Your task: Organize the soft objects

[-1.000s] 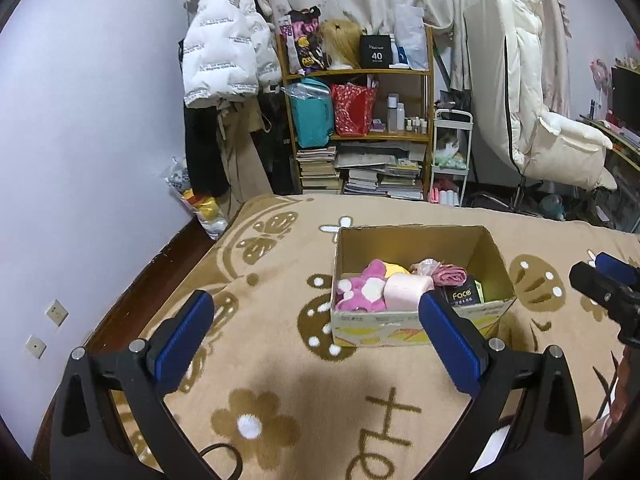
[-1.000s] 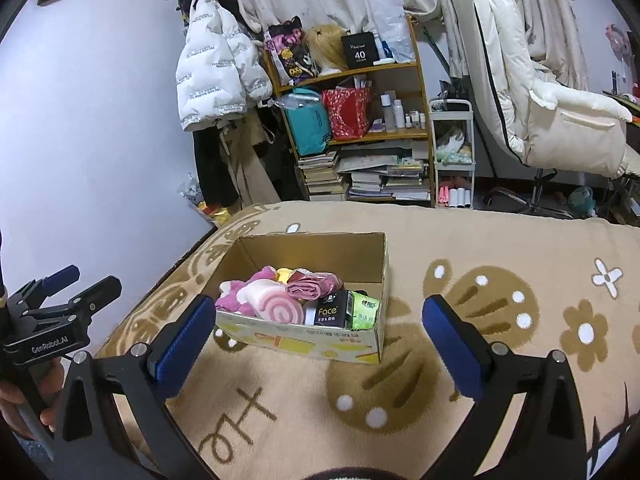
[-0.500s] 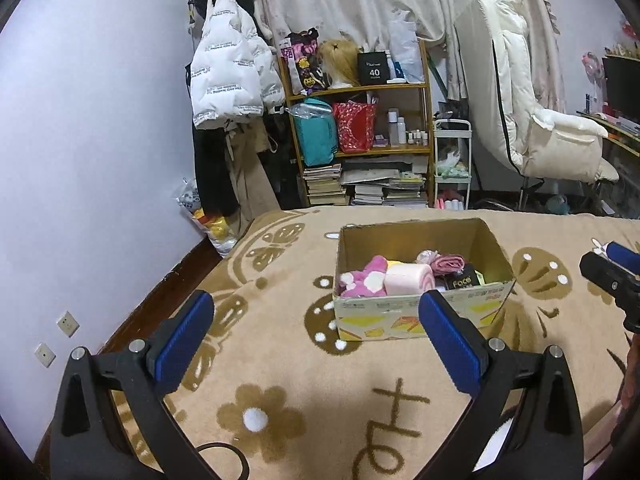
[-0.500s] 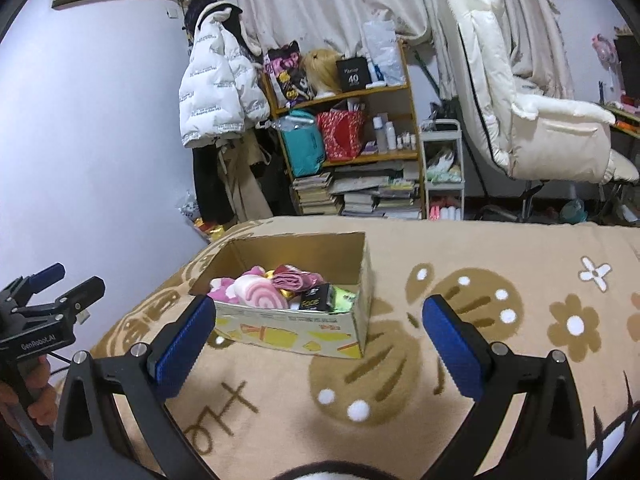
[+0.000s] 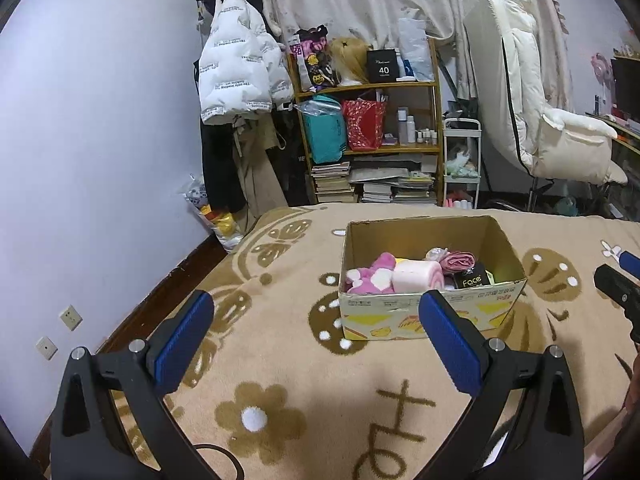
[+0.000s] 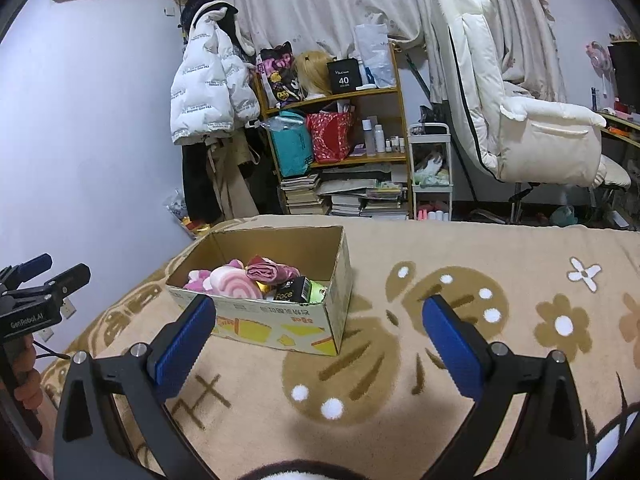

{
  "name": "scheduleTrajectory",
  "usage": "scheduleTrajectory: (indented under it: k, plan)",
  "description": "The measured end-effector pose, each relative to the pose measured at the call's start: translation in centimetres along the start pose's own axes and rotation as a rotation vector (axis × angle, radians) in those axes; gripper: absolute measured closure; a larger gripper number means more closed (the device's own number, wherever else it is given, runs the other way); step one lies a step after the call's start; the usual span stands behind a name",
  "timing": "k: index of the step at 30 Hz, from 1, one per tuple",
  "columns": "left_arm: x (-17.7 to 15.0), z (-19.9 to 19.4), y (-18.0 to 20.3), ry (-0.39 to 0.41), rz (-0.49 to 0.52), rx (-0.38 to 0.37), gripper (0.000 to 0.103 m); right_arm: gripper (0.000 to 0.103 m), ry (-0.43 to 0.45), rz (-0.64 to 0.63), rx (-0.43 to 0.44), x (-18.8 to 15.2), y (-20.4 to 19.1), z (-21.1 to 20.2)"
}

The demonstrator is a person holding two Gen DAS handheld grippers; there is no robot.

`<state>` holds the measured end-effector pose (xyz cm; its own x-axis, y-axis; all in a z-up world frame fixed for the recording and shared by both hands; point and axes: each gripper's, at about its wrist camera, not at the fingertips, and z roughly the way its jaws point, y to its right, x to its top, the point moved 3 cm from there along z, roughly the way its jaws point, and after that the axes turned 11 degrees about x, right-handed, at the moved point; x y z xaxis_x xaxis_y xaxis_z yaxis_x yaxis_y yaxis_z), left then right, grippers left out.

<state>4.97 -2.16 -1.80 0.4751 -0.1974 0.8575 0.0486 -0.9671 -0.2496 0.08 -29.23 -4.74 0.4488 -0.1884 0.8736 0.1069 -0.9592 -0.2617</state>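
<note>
A cardboard box (image 5: 430, 316) (image 6: 280, 326) sits on a beige patterned blanket (image 5: 280, 360). Inside lie a pink plush toy (image 5: 370, 280), a pink-and-white rolled towel (image 5: 418, 276) (image 6: 236, 286), a folded pink cloth (image 5: 460, 261) (image 6: 268, 272), a black "Face" packet (image 5: 472, 280) (image 6: 294, 291) and something green (image 6: 318, 292). My left gripper (image 5: 316, 340) is open and empty, held back from the box's near wall. My right gripper (image 6: 318, 340) is also open and empty, near the box's right corner. Each gripper shows at the edge of the other's view.
Beyond the bed stand a wooden shelf (image 5: 372, 140) with bags, bottles and stacked books, a white puffer jacket (image 5: 240, 76) hanging on the left, a small white cart (image 5: 460, 168) and a white reclining chair (image 5: 540, 120). A hand (image 6: 24, 376) holds the left gripper's handle.
Both grippers have risen and tilted up; the box sits lower and farther in each view. Both stay open and empty. The box contents have not moved.
</note>
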Motion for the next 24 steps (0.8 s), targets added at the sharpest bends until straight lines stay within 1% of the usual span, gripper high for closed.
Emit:
scheduleTrajectory:
  k: [9,13,24]
  plan:
    - [-0.24,0.39,0.36,-0.018,0.019,0.007,0.001,0.000,-0.009,0.003,-0.001,-0.12,0.36,0.24]
    - [-0.37,0.57,0.62,-0.030,0.017,-0.014,0.001,0.000,-0.010,0.006,-0.002,-0.16,0.30,0.22]
    - [-0.56,0.65,0.92,-0.022,0.018,-0.004,0.001,0.000,-0.018,0.001,-0.015,-0.23,0.17,0.29]
